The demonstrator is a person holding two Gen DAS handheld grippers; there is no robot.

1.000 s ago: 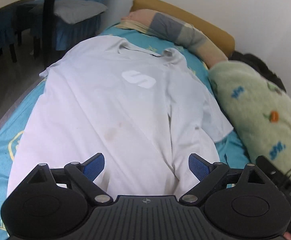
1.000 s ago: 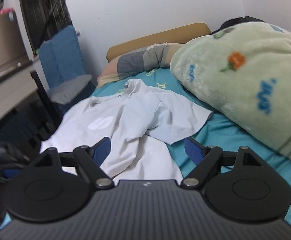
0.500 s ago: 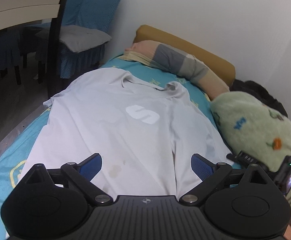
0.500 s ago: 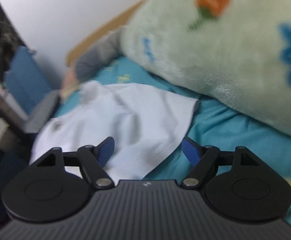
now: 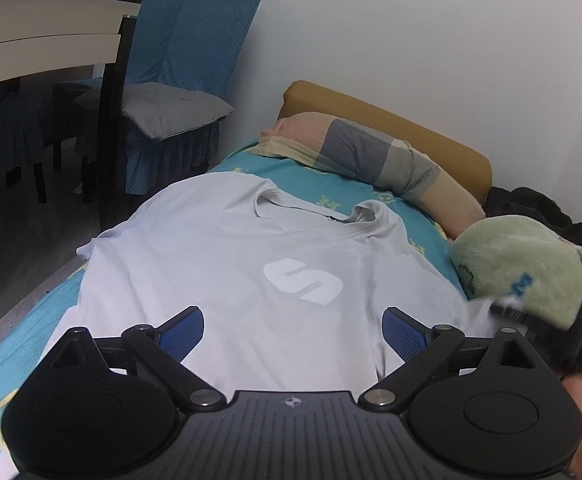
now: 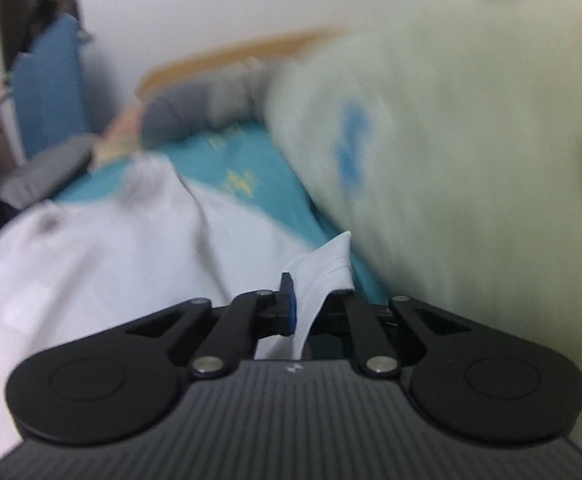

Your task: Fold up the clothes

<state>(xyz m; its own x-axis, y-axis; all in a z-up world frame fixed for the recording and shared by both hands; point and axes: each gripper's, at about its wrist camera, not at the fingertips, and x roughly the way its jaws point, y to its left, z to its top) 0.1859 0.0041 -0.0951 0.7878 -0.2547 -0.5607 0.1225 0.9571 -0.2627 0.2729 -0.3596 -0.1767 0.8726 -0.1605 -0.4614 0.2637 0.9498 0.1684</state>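
Observation:
A pale grey T-shirt [image 5: 251,272] with a white S logo lies flat, front up, on the teal bed sheet [image 5: 331,188], collar towards the headboard. My left gripper [image 5: 293,330] is open and empty, hovering over the shirt's lower body. My right gripper [image 6: 315,300] is shut on the shirt's right sleeve [image 6: 327,268], whose edge sticks up between the jaws. The shirt body spreads to the left in the right wrist view [image 6: 111,260], which is blurred. The right gripper also shows at the right edge of the left wrist view [image 5: 551,320].
A fluffy green blanket [image 5: 531,256] lies bunched along the bed's right side, close to the held sleeve [image 6: 471,160]. A striped pillow [image 5: 371,156] rests by the brown headboard [image 5: 411,128]. A blue-covered chair [image 5: 179,92] and a desk [image 5: 43,40] stand left of the bed.
My right gripper has moved to the sleeve by the green blanket and shut on it. My left gripper has pulled back and tilted up, staying open.

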